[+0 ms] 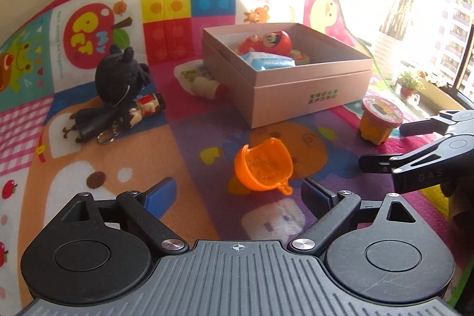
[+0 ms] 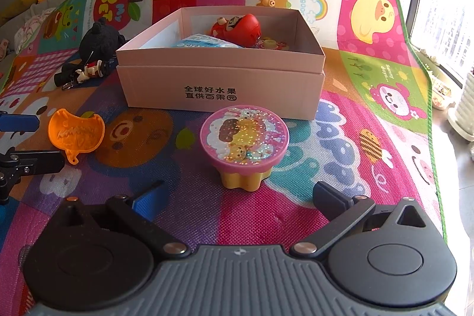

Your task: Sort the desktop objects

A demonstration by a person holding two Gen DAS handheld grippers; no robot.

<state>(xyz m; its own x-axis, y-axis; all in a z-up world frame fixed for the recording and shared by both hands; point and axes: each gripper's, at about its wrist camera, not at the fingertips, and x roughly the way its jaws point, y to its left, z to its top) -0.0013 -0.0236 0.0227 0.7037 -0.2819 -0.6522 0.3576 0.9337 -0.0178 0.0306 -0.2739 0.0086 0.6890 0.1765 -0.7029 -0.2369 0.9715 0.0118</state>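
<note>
In the left wrist view, the left gripper is seen with its jaws spread wide and empty, just short of an orange shell lying tipped on the play mat, with the pink box behind it. In the right wrist view, the right gripper is likewise held apart and empty, just before a pink-lidded cup standing upright near the box's front wall.

The box wall hides the lower parts of the toys inside; behind it, the white pouch shows only partly, its print unreadable.
</note>
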